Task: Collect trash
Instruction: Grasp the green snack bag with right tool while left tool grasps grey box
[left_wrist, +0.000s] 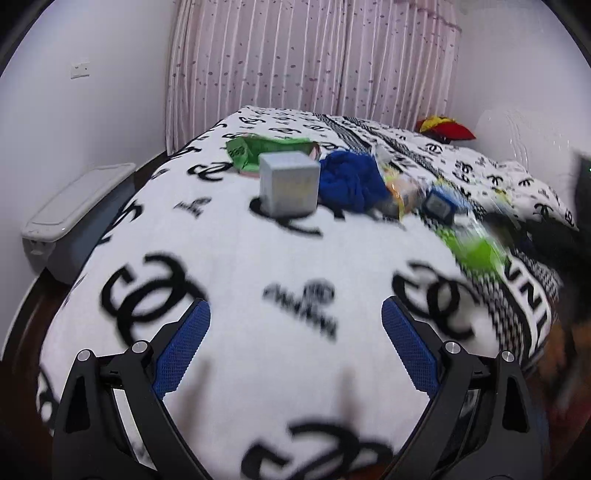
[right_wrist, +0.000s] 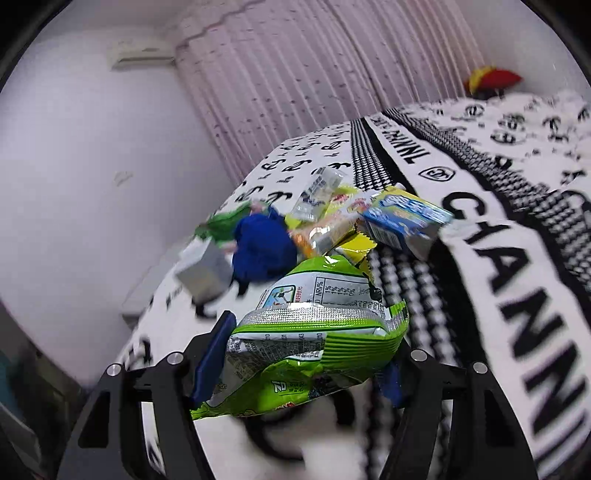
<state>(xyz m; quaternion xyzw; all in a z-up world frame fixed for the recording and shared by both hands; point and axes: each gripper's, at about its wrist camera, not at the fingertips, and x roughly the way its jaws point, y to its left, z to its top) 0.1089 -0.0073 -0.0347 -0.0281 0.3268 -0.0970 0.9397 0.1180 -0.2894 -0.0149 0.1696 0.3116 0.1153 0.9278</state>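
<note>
My right gripper (right_wrist: 306, 354) pinching green snack bag (right_wrist: 314, 332), lifted off blanket (right_wrist: 480, 258). Left gripper (left_wrist: 295, 343) spread, empty. Remaining, far: grey box (left_wrist: 288, 184), blue cloth (left_wrist: 351, 181), wrappers (right_wrist: 332, 221), blue carton (right_wrist: 406, 221). Bin unseen.

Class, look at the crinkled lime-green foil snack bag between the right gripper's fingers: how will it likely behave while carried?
The crinkled lime-green foil snack bag is probably floppy: it sags and creases past the right gripper. It looks light, likely near empty, as it is squashed flat between the blue pads. Its glossy film may slip, so a firm pinch seems wise.
</note>
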